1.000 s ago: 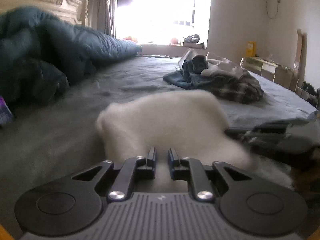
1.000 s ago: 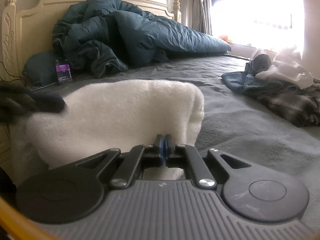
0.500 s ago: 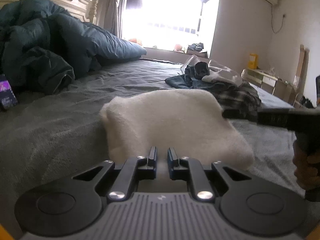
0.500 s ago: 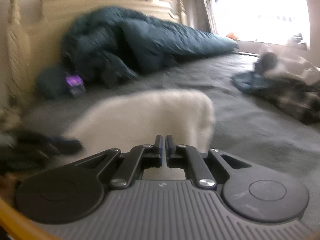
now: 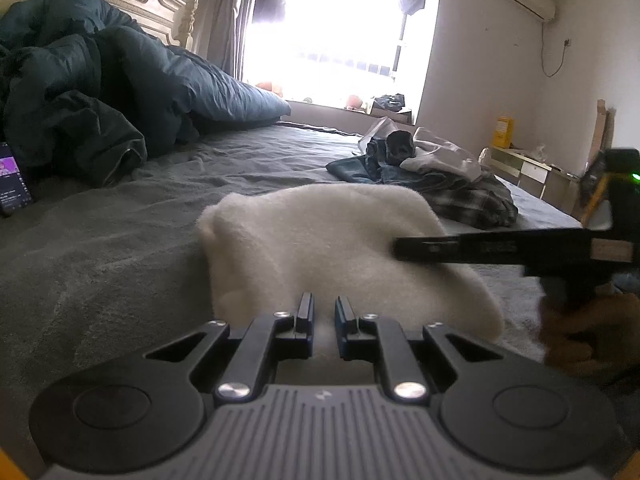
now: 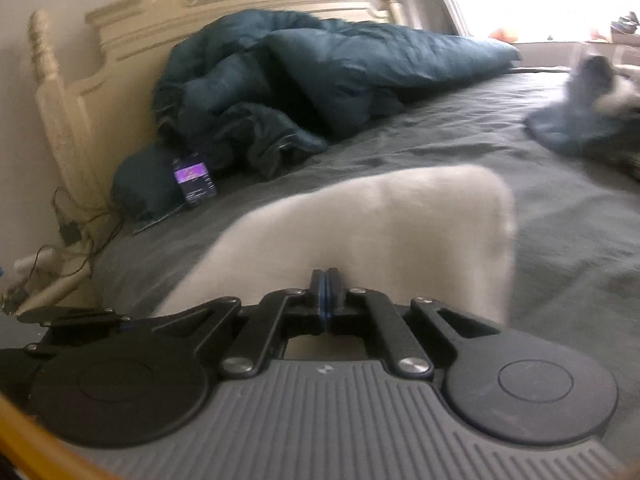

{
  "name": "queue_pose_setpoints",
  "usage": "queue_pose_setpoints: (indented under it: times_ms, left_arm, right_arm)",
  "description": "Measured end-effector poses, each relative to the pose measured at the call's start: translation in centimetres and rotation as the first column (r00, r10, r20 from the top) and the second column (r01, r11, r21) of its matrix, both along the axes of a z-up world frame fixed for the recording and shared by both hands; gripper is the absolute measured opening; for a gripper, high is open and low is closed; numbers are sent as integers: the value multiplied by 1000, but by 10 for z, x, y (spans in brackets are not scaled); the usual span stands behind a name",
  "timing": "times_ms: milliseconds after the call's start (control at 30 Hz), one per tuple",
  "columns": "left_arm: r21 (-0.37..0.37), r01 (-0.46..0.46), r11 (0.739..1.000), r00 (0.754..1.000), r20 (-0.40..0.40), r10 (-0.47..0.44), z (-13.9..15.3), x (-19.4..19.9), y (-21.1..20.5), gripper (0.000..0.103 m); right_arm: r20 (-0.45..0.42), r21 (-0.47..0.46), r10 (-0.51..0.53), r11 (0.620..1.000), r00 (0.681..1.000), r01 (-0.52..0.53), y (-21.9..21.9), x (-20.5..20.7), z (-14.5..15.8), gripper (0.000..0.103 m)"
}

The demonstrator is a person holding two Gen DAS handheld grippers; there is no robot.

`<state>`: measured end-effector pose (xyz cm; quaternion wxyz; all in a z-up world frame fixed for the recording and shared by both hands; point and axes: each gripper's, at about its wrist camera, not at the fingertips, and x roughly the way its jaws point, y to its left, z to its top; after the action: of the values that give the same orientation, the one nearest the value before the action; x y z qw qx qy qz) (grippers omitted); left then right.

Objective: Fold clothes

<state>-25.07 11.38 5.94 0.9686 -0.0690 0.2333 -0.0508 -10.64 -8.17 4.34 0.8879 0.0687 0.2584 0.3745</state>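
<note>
A folded white fleece garment (image 5: 336,248) lies on the grey bed sheet (image 5: 100,248), right in front of both grippers; it also shows in the right wrist view (image 6: 380,232). My left gripper (image 5: 322,312) is at its near edge, fingers slightly apart with nothing between them. My right gripper (image 6: 327,284) has its fingers pressed together over the garment's near edge; no cloth shows between them. The right gripper also shows from the side in the left wrist view (image 5: 404,248), over the garment's right part.
A pile of unfolded clothes (image 5: 432,168) lies further back on the right. A dark teal duvet (image 5: 120,92) is heaped against the headboard (image 6: 120,60). A lit phone (image 6: 194,178) leans at the pillow. Cables hang off the bed's left side (image 6: 60,240).
The garment has settled flat on the bed. The right gripper has swung in from the right over the garment. The right wrist view has turned left toward the headboard.
</note>
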Motion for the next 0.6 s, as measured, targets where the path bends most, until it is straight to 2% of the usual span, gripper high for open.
queue_pose_setpoints:
  times_ms: [133, 233, 300, 400, 467, 533, 600]
  left_arm:
    - [-23, -4, 1000, 1000, 11, 4, -3, -2, 2, 13]
    - [-28, -7, 1000, 1000, 14, 8, -3, -1, 4, 13]
    - [-40, -7, 999, 1000, 12, 8, -3, 0, 5, 13]
    - [-47, -11, 999, 1000, 12, 12, -3, 0, 5, 13]
    - [-48, -20, 999, 1000, 13, 20, -3, 0, 4, 13]
    - [-45, -26, 999, 1000, 13, 26, -3, 0, 2, 13]
    - [-45, -27, 999, 1000, 13, 27, -3, 0, 2, 13]
  right_arm:
    - [14, -53, -105, 993, 994, 106, -25, -16, -3, 0]
    - [-14, 1, -183, 983, 983, 183, -51, -27, 2, 0]
    - [36, 3, -198, 980, 980, 198, -53, -29, 14, 4]
    - [74, 61, -140, 989, 987, 135, -41, -19, 32, 4]
    - [97, 80, -62, 995, 993, 55, -18, -9, 41, 4]
    - [121, 67, 29, 997, 992, -38, 11, 3, 46, 4]
    - [109, 4, 62, 998, 992, -63, 36, 19, 41, 4]
